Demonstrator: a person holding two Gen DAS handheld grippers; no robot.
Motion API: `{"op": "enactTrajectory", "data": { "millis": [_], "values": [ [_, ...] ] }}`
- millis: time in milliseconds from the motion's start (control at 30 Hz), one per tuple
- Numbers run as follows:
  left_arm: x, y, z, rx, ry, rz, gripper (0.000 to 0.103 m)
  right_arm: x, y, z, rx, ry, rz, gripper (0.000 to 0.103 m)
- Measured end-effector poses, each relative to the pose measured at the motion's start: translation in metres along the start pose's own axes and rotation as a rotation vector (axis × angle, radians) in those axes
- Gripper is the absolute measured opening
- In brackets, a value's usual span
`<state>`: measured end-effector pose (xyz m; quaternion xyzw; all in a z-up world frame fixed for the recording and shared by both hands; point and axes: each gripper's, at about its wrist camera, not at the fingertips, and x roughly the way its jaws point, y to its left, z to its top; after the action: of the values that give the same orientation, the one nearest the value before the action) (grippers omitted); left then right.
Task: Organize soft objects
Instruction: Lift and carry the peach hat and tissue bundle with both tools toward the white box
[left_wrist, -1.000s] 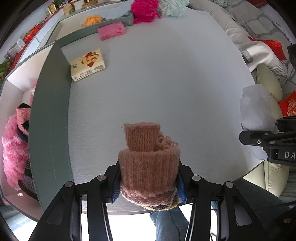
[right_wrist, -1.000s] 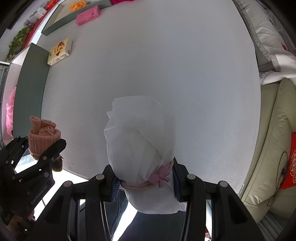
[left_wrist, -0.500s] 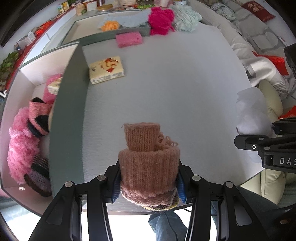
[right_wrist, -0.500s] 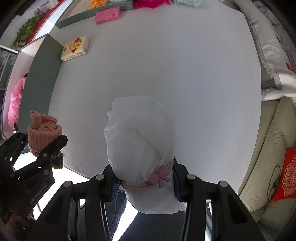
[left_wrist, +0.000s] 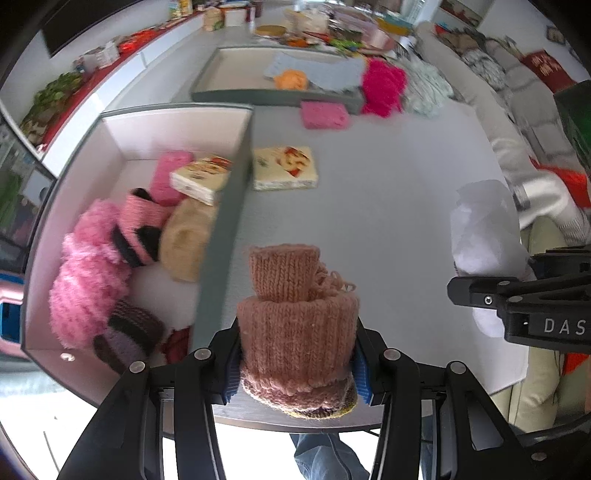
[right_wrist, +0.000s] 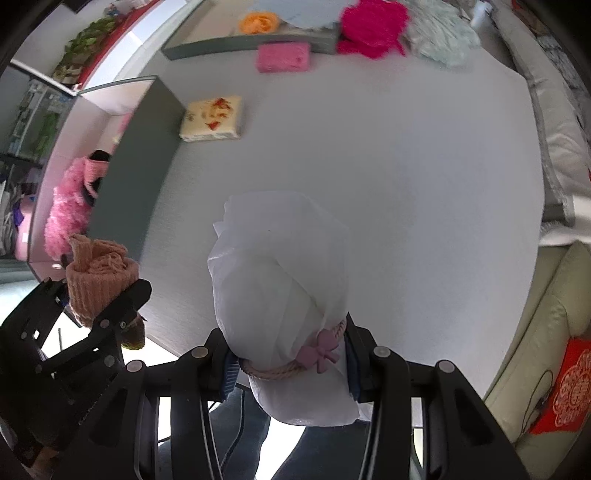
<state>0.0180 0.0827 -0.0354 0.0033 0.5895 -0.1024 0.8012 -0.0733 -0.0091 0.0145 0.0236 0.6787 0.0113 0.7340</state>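
Note:
My left gripper (left_wrist: 295, 369) is shut on a rolled salmon-pink knitted piece (left_wrist: 297, 325), held above the near edge of the grey table (left_wrist: 388, 206). The same roll (right_wrist: 98, 280) shows at the left of the right wrist view. My right gripper (right_wrist: 290, 363) is shut on a white gauze pouch (right_wrist: 280, 280) tied with a pink cord and bow; it appears as the white pouch (left_wrist: 484, 240) at the right of the left wrist view. A white-lined box (left_wrist: 147, 129) to the left holds fluffy pink yarn (left_wrist: 85, 280), knitted rolls and a tissue pack.
On the table lie a cream tissue pack (left_wrist: 284, 168) and a pink sponge (left_wrist: 325, 114). A far tray (left_wrist: 229, 70) holds an orange ball and blue cloth, with magenta yarn (left_wrist: 382, 86) beside it. A sofa (right_wrist: 535, 369) runs along the right. A person's jeans show below.
Both grippers have risen and shifted left with their loads. The white-lined box and its contents have come much further into the left wrist view, and the far tray now shows in both views.

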Motion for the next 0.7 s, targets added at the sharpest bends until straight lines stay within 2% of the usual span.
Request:
{"op": "enactTrajectory", "data": {
  "millis": [333, 700],
  "values": [
    [-0.029, 0.054, 0.007, -0.153, -0.067, 0.052, 0.049, -0.016, 0.063, 0.041, -0.115, -0.032, 0.044, 0.049],
    [-0.047, 0.113, 0.008, -0.331, -0.102, 0.176, 0.049, -0.038, 0.134, 0.074, -0.235, -0.066, 0.102, 0.049]
  ]
}}
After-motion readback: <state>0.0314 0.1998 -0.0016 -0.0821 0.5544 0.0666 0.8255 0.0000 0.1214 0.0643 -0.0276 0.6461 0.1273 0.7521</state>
